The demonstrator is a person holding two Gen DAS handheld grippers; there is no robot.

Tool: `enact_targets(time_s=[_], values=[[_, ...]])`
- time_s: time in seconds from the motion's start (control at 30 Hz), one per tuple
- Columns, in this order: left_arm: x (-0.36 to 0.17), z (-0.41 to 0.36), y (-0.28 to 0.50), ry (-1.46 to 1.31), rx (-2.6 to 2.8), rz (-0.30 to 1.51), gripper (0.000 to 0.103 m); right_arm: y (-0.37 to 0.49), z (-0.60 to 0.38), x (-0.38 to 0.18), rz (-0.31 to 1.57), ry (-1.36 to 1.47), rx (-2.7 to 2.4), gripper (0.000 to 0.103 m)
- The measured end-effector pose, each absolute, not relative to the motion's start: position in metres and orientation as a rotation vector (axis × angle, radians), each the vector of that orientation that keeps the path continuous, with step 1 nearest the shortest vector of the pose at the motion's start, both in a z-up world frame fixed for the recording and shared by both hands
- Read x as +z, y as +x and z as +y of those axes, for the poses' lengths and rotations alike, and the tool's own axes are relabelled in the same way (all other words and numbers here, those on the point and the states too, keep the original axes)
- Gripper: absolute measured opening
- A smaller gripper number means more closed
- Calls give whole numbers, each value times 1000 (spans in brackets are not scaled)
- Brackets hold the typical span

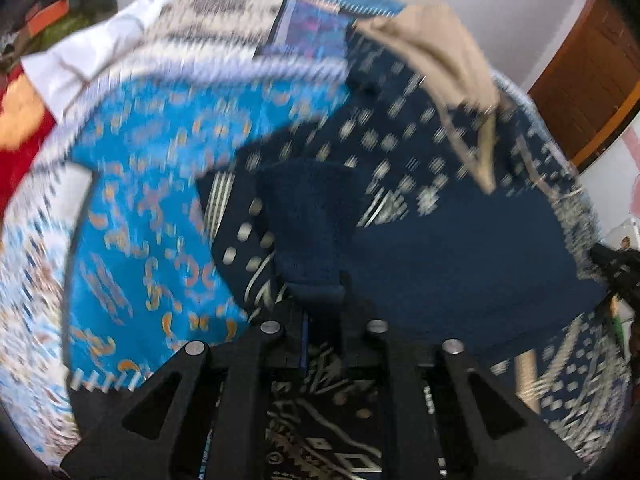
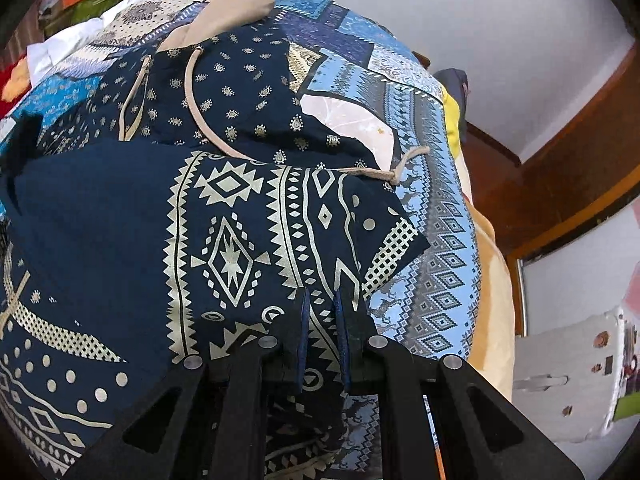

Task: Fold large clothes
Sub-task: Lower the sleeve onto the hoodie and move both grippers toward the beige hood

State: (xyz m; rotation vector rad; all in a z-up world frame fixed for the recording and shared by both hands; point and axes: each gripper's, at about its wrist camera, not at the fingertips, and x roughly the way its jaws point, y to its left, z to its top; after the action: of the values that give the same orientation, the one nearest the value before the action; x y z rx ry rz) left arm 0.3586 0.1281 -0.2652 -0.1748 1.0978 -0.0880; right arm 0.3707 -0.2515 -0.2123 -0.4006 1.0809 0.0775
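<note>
**Here, a navy printed garment on a patchwork bed, pinched by the left tongs**

Leftmost in the left wrist view, red cloth (image 1: 16, 140) and a white sheet (image 1: 80, 56) lie at the far edge of the bed, whose patchwork cover (image 1: 160, 208) shows bright blue with orange motifs; the picture is blurred. Next to that, the left tongs (image 1: 316, 300) are clamped on a fold of the navy garment (image 1: 460, 272), dark cloth bunched between the jaws and rising up from them. Further right, the plain navy underside spreads wide, with a beige hood (image 1: 440, 52) and its beige drawstring (image 1: 480, 160) hanging over the dotted part. At the far right edge, a bit of dark hardware shows, too small to tell what it is.

In the right wrist view, the garment (image 2: 224, 240) lies spread on the bed, its cream geometric print facing up, the hood (image 2: 232, 4) at the far end and the drawstring (image 2: 208, 128) looping across the dotted panel. The right tongs (image 2: 320, 300) stand narrowly parted just above the printed cloth near its edge, nothing gripped between the blue pads (image 2: 303, 332). To their right, the light blue cover (image 2: 432, 248) is bare, then a wooden door frame (image 2: 560, 200) and a white box (image 2: 572, 376).
</note>
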Motion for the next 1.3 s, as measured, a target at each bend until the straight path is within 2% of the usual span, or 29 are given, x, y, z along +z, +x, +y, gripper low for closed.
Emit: enact_targets(time_s=[0.1,0.17,0.33,0.43,0.5,0.53,0.57,0.9,1.3], values=[[-279,136,353,-182,-61,1127,32,369,-255,-211,1078,-389,85,8],[-279,145,347,-193,-40,1128,48,369,-256,-211,1077,-385,87,8],[-273,163,329,-195,-33,1134,56,363,-262,-212,1064,-379,77,8],[-281,166,323,-55,78,1184,56,363,-271,-212,1067,-358,60,12],[-285,168,315,-27,64,1186,56,364,-280,-211,1070,-322,48,37],[-284,168,310,-18,63,1184,56,364,-287,-209,1059,-319,3,72],[-282,167,305,-13,67,1186,56,363,-293,-208,1042,-326,-46,91],[-221,140,304,24,37,1073,57,355,-329,-171,1042,-57,71,92],[-139,91,376,57,-38,857,84,387,-264,-100,876,-79,232,92]])
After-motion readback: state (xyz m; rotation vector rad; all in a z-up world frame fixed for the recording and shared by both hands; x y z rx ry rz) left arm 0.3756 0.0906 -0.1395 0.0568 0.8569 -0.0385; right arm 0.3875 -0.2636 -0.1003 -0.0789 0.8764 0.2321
